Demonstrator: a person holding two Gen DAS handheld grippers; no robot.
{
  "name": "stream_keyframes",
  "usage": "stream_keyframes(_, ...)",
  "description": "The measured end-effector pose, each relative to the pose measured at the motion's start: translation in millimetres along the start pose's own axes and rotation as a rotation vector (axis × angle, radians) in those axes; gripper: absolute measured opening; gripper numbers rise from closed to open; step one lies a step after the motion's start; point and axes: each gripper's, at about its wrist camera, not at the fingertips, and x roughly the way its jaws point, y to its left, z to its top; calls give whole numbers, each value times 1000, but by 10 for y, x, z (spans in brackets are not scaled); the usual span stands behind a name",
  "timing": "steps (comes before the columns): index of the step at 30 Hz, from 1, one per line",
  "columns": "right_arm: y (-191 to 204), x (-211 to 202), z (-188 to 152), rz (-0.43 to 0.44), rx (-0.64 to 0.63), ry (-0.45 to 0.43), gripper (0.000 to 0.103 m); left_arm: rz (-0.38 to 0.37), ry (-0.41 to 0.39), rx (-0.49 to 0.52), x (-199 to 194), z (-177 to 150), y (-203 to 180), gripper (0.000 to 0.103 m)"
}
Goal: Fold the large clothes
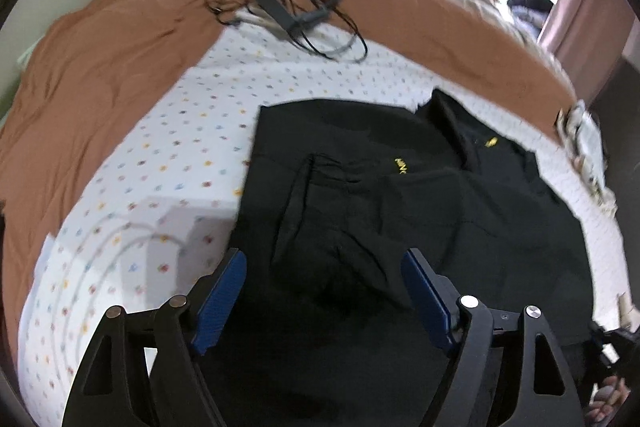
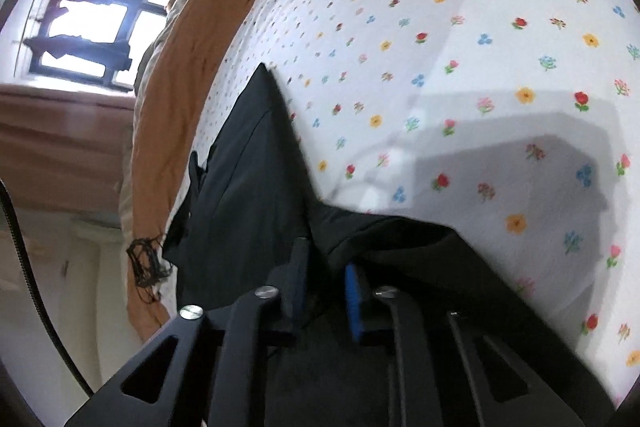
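Right gripper (image 2: 326, 287) apparently pinching black garment (image 2: 248, 187)

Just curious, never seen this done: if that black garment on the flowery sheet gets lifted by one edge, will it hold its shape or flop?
The black fabric garment will probably flop: it already lies creased. It looks light, and likely to slide across the white floral bedsheet.

Two matte black handheld grippers
Left gripper (image 1: 323, 263) and right gripper (image 2: 326, 267): blue ribbed pads (image 1: 224, 301), silver round screws (image 1: 469, 301), triangular cut-outs.
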Motion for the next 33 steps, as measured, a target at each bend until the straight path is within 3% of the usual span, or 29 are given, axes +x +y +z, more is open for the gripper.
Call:
stream_keyframes(8,-66,-6,14,30,47,10,8,126,93,49,581,22,-69,79)
stream_keyframes(16,-84,-8,32,46,68,20,8,92,109,96,580,-99,-128,42)
stream_keyframes(20,-20,-39,-1,42,47,16,11,69,129,94,446,-164,-108,37)
stream_keyframes(23,78,23,-37,46,1,46,31,56,135,93,366,-222,-88,37)
stream_keyframes(25,139,99,-66,56,-30,81,34,48,135,89,305,-262,-61,36)
stream_keyframes(27,149,67,-67,54,-39,43,34,49,133,86,252,-286,-32,36)
stream_keyframes(30,96,-10,-14,64,-36,4,13,39,132,79,182,-316,3,36)
stream_keyframes(33,53,-26,15,82,-17,2,9,46,124,89,126,-354,-2,36)
